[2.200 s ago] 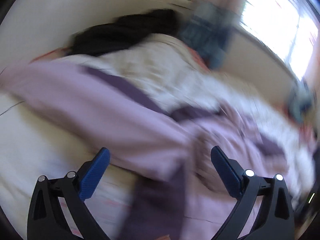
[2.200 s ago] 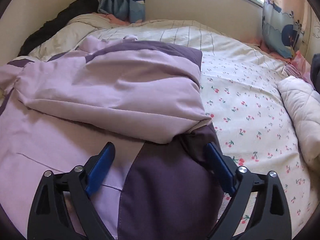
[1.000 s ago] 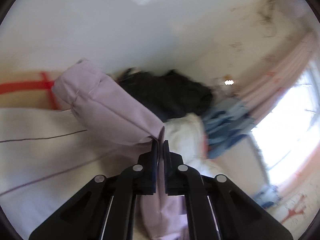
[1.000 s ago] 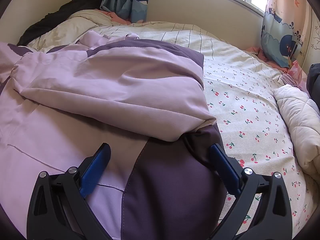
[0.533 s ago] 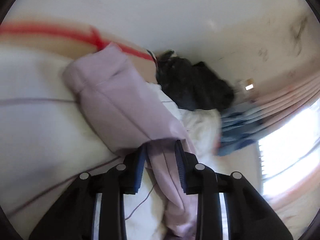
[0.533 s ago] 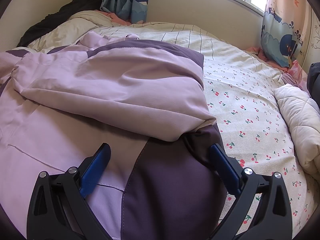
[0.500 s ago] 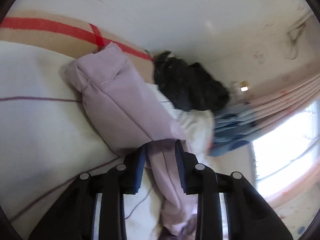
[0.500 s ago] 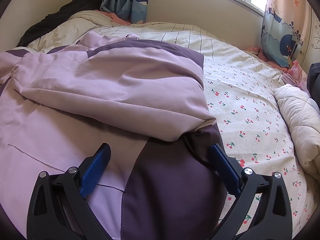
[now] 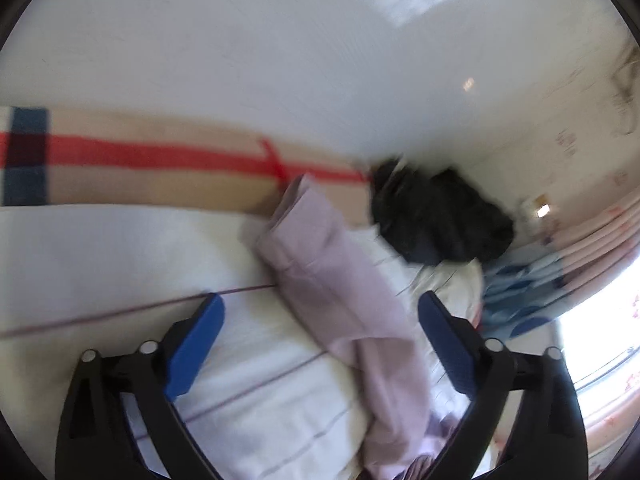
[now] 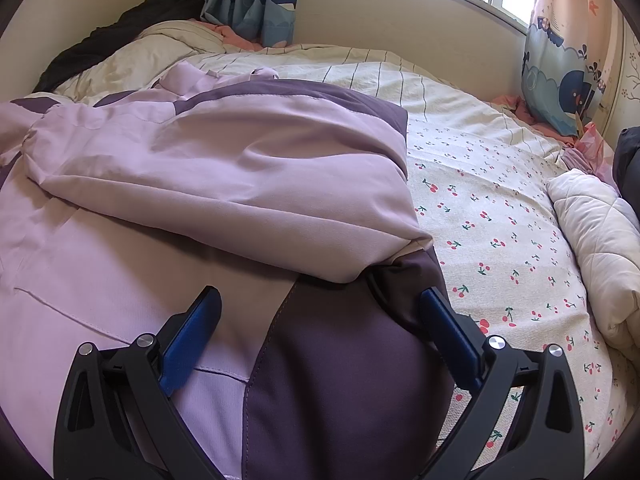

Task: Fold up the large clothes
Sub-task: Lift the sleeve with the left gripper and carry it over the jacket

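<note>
The left gripper (image 9: 320, 312) is opening, the lilac sleeve (image 9: 340, 296) lying loose between its jaws. The right gripper (image 10: 320, 304) stands wide apart above the jacket (image 10: 224, 184).

Right gripper (image 10: 320, 312) open over lilac-purple jacket (image 10: 224, 184), cherry-print bedsheet (image 10: 500, 216)

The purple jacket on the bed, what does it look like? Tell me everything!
The purple jacket is big, soft-looking cloth, pale lilac with dark plum panels. It lies spread on the bed, one lilac part folded over its middle, wrinkled. One lilac sleeve stretches out across the white bedding. Both grippers hover over it with jaws apart, gripping nothing.
</note>
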Demonstrator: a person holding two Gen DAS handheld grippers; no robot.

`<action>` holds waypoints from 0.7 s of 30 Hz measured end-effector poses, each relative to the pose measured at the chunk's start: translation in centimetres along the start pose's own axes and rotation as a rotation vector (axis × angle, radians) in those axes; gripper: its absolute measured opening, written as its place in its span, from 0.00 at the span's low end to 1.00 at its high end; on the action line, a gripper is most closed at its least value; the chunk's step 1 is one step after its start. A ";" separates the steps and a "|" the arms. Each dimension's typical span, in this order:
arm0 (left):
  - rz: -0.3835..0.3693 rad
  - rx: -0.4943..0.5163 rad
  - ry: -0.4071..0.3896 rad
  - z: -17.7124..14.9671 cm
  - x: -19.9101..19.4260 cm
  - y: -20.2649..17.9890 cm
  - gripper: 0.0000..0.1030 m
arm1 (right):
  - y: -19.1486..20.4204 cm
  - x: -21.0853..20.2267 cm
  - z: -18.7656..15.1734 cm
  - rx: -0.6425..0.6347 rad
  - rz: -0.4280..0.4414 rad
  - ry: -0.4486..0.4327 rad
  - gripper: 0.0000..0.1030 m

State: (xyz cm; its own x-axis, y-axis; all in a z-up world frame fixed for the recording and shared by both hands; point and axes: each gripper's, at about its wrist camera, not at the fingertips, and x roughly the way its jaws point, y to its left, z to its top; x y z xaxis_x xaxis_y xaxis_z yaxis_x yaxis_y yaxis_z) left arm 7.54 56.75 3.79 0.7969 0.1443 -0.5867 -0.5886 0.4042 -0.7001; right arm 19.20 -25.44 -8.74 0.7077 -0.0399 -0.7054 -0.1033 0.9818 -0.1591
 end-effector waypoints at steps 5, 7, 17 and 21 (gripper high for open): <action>0.122 0.039 -0.013 0.8 4.0 -2.0 0.93 | 0.0 0.0 0.0 -0.003 -0.004 0.000 0.93; 0.142 0.083 -0.037 0.6 5.0 -2.8 0.93 | 0.0 0.0 0.0 -0.004 -0.005 0.000 0.93; -0.058 0.200 -0.050 -1.1 1.8 -4.5 0.26 | 0.2 -0.4 0.1 -0.005 -0.009 -0.021 0.93; -0.158 0.254 -0.076 -1.1 -1.7 -7.3 0.25 | 0.7 -4.7 0.7 -0.025 -0.026 -0.246 0.93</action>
State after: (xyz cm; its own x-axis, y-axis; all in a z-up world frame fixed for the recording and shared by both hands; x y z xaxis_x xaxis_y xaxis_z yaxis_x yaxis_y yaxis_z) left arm 10.30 52.56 9.42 0.8893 0.1251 -0.4399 -0.4115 0.6387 -0.6502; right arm 16.30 -24.41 -5.04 0.8589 -0.0156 -0.5119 -0.0983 0.9760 -0.1945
